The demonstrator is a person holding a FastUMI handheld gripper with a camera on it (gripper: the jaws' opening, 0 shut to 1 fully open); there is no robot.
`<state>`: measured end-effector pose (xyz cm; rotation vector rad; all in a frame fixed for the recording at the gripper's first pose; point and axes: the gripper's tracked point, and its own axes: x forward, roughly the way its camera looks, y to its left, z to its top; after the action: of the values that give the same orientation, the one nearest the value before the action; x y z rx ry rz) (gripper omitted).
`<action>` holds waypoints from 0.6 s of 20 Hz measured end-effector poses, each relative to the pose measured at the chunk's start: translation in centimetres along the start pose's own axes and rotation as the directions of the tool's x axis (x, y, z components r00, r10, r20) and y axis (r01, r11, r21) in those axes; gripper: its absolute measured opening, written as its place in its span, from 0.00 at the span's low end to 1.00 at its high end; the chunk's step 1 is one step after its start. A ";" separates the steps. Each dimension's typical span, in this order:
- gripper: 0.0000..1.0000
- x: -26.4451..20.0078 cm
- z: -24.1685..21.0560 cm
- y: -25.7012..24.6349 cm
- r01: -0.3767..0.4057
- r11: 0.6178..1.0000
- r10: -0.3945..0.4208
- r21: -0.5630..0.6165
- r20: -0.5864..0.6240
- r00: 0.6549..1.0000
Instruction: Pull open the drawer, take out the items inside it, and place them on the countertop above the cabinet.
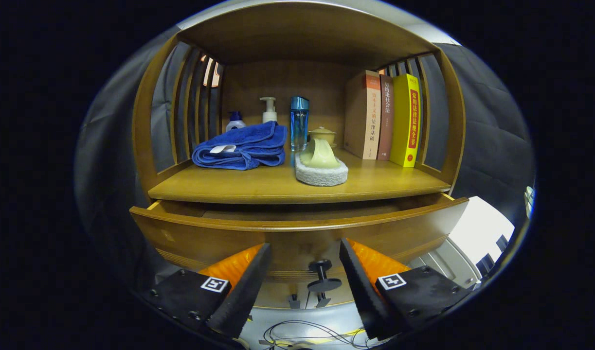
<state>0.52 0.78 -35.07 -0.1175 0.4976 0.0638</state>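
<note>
Between spread fingers of gripper (304, 272), drawer knob (321, 277) sits untouched; jaws wide, holding nothing. Drawer (190, 233) part-open, prob. for reaching contents; interior hidden. Towel (243, 146), sponge (321, 172) on countertop (229, 187).

My gripper (304, 260) stood with fingers spread and nothing between them but the dark knob (322, 277) of the drawer (297, 233), which sat pulled out at twelve o'clock, its opening a narrow slot under the countertop (258, 187). On that countertop the front strip was bare. Farther back, a blue towel (241, 148) blocked eleven o'clock, a sponge (321, 172) and bottles (298, 121) twelve, and books (385, 116) one.
</note>
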 end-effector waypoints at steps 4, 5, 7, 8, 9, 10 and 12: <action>0.96 1.3 0.3 0.1 0.003 1.000 -0.003 -0.004 -0.006 1.000; 0.96 1.8 0.3 0.1 0.005 1.000 -0.005 -0.006 -0.008 1.000; 0.96 2.6 0.5 0.2 0.008 1.000 -0.008 -0.010 -0.009 1.000; 0.96 3.0 0.6 0.2 0.007 1.000 -0.007 -0.012 -0.008 1.000; 0.96 3.2 0.7 0.2 0.007 1.000 -0.007 -0.011 -0.007 1.000; 0.96 3.8 0.5 0.4 0.003 1.000 -0.003 -0.010 -0.012 1.000; 0.96 3.7 0.3 0.4 -0.001 1.000 0.001 -0.017 -0.018 1.000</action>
<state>3.82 1.38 -36.62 -0.1350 0.5149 0.0683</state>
